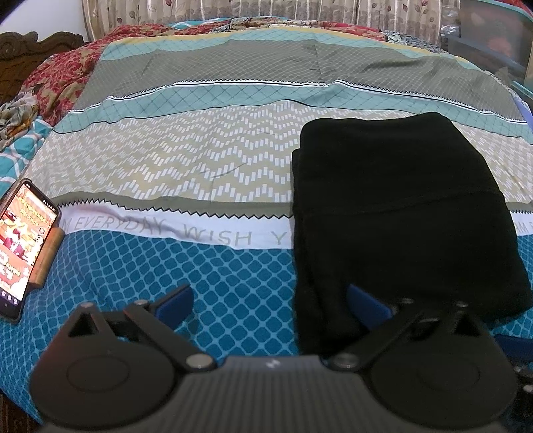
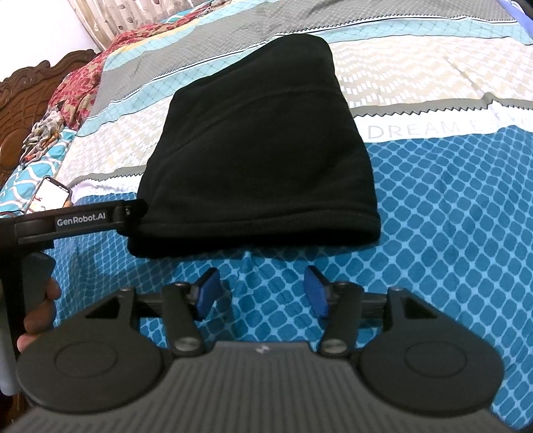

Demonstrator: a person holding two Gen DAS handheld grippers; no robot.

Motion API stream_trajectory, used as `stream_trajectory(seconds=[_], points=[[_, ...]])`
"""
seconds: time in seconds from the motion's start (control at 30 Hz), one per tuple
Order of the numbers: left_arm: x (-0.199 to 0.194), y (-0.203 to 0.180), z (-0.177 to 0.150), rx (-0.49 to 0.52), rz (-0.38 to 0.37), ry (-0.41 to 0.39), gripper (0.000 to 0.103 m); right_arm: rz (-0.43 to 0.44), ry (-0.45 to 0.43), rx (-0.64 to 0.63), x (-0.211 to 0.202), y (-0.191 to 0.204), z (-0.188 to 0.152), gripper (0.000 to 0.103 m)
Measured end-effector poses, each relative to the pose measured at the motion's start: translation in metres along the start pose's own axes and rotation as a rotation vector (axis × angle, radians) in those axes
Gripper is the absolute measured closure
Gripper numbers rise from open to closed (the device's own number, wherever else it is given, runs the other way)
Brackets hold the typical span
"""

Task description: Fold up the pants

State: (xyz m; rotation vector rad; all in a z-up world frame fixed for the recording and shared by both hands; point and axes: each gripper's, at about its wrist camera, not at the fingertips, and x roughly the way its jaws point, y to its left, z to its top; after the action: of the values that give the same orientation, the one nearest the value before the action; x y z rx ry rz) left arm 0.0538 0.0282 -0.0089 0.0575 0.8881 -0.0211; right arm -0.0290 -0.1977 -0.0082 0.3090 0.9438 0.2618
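Observation:
The black pants point(image 1: 399, 213) lie folded into a thick stack on the patterned bedsheet point(image 1: 206, 160), right of centre in the left wrist view. They also show in the right wrist view point(image 2: 260, 143), straight ahead. My left gripper point(image 1: 269, 299) is open, its right finger over the stack's near left edge, holding nothing. In the right wrist view the left gripper's body point(image 2: 80, 219) reaches to the stack's near left corner. My right gripper point(image 2: 261, 289) is open and empty, just short of the stack's near edge.
A lit phone point(image 1: 23, 246) leans on a wooden stand at the left of the bed. A red floral blanket point(image 1: 63, 80) and a carved headboard point(image 2: 23, 110) lie at the far left. Curtains point(image 1: 266, 10) hang behind the bed.

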Motion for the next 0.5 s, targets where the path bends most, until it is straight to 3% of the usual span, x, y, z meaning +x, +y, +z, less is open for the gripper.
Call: stream_trajectory(seconds=[0.5], points=[[0.0045, 0.0034, -0.0037, -0.004, -0.032, -0.006, 0.000, 0.015, 0.007, -0.019, 0.0024, 0.0054, 0.0003, 0.030]])
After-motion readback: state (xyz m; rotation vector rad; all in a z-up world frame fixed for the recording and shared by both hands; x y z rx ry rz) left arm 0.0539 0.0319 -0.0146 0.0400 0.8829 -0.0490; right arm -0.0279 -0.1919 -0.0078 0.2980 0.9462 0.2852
